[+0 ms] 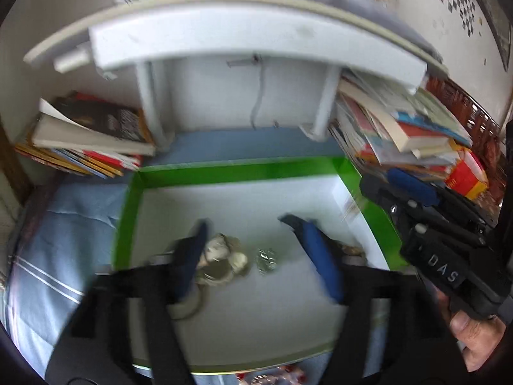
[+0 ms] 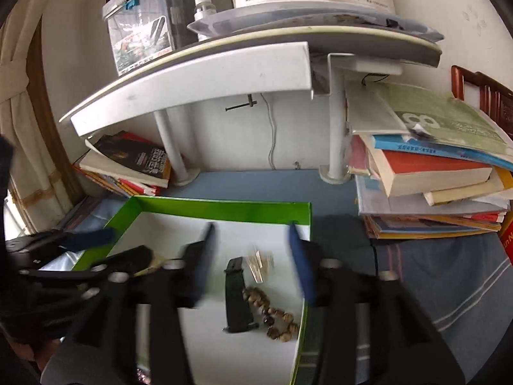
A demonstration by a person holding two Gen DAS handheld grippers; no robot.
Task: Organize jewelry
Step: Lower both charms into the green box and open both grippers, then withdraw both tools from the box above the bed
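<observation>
A green-walled box (image 1: 224,173) with a white floor lies on the blue cloth; it also shows in the right wrist view (image 2: 224,208). My left gripper (image 1: 253,240) is open over it, with a pale beaded piece with rings (image 1: 221,256) beside its left finger and a small silver piece (image 1: 266,259) between the fingers. My right gripper (image 2: 251,247) is open above a black band (image 2: 237,295), a brown bead bracelet (image 2: 275,316) and a blurred gold piece (image 2: 261,264). The right gripper's body (image 1: 449,237) shows at the right of the left wrist view.
Book stacks lie left (image 2: 128,163) and right (image 2: 433,166) of the box. A white shelf (image 2: 198,80) on posts stands behind it, carrying a plastic container (image 2: 141,22) and a spray bottle (image 2: 203,3). A wooden chair (image 2: 484,96) is at the far right.
</observation>
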